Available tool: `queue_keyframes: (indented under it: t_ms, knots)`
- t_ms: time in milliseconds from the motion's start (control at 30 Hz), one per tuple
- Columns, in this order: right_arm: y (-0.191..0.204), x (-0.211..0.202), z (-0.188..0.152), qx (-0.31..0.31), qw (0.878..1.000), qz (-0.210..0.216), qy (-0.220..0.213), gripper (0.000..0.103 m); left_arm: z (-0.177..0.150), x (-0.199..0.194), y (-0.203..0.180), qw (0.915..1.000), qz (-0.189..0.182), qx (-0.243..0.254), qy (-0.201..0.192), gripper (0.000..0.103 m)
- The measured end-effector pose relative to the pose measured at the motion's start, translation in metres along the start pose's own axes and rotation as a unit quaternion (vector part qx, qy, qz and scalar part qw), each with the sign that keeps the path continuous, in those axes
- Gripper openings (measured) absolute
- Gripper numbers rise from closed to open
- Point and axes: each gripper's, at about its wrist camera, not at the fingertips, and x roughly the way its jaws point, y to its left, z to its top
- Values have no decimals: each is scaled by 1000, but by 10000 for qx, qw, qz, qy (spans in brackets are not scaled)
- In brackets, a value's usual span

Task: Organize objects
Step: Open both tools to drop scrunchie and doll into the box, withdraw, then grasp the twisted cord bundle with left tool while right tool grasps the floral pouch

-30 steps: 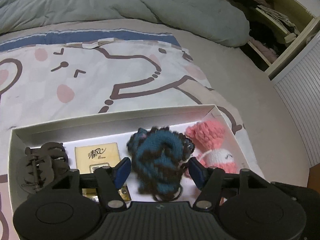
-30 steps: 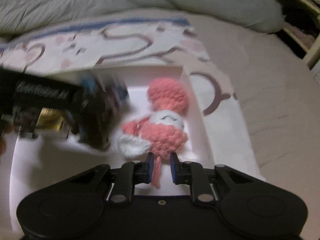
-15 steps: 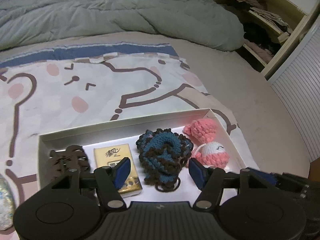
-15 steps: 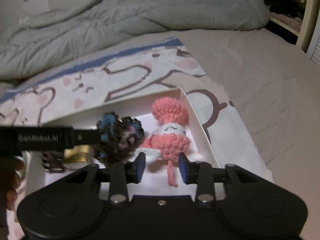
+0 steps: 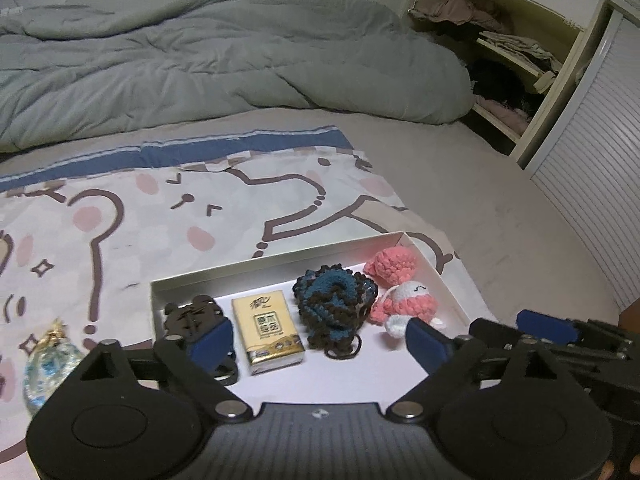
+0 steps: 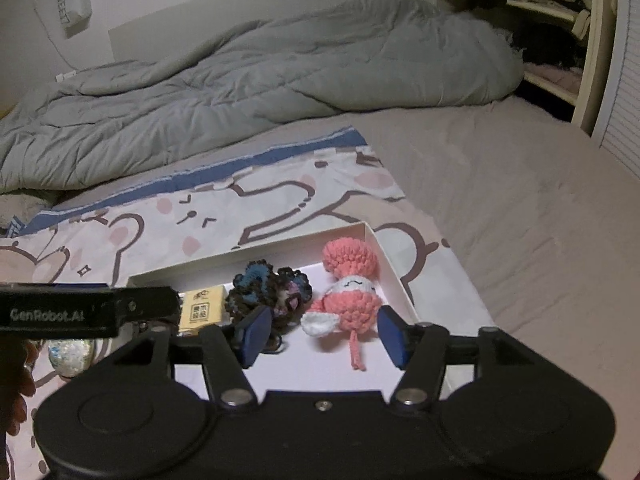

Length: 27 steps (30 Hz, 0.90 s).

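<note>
A shallow white box (image 5: 276,258) (image 6: 256,250) lies on the bed. In it, from left to right, lie a dark hair claw (image 5: 192,314), a yellow tissue pack (image 5: 268,328) (image 6: 200,310), a blue and brown crochet piece (image 5: 334,304) (image 6: 268,288) and a pink and white crochet doll (image 5: 404,292) (image 6: 352,284). My left gripper (image 5: 319,342) hangs above the box's near side, its jaws opening wide with nothing between the pads. My right gripper (image 6: 324,336) hovers above the doll, jaws opening, touching nothing. Only the doll's tail shows between the pads, lying on the box floor.
A glittery blue ornament (image 5: 48,360) (image 6: 72,352) lies on the cartoon-print sheet (image 5: 160,220) left of the box. A grey duvet (image 5: 200,72) is bunched at the back. Shelves with clothes (image 5: 500,52) and a slatted door (image 5: 600,160) stand at the right.
Both grippers have risen and drawn back from the box. The left jaws spread wide from around the blue crochet piece. The right jaws, shut on the doll's tail before, have opened.
</note>
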Motion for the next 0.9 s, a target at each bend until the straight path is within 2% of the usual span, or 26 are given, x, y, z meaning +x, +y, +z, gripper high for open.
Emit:
queue_keyframes:
  t_ms: [133,633,767,900]
  knots:
    - [3,-14,-4,-55,10000,-29,-69,67,-6,-14,2,9999,110,37,-64,103]
    - [4,-45,-19,-63,9994,-228,-237,101,-28,-47,12,9988,312,215,-310,103]
    - [4,-47,-23,-1,9994,-214,-271,103,-33,-53,15,9977,411,361,-406,103]
    - [8,-47,-25,-49,9995,-204,-255,103,-38,-57,24,9978,438,279,-417,103]
